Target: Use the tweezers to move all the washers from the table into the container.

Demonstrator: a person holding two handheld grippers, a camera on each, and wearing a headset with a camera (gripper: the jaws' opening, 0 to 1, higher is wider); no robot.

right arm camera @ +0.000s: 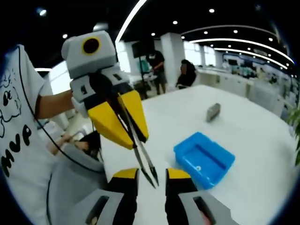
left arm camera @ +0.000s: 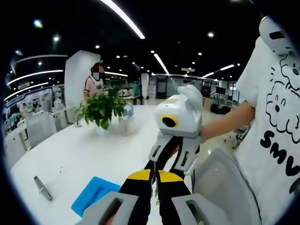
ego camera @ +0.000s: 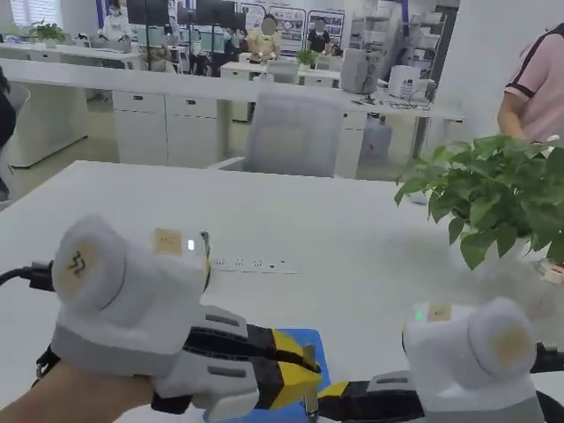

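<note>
Right gripper jaws stood parted, gripping nothing; tweezers tips hung between them, clenched in left gripper's yellow jaws at eleven o'clock. Blue container lay on table, four o'clock.

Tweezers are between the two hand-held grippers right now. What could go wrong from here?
1. The left hand-held gripper pinches the tweezers in mid-air, high up. The right hand-held gripper is open around the tips. If it closes off-centre, the tweezers may twist or slip out.
2. The tips appear close to the near edge of the table, beside a grey chair, so dropped tweezers could fall off the table.
</note>
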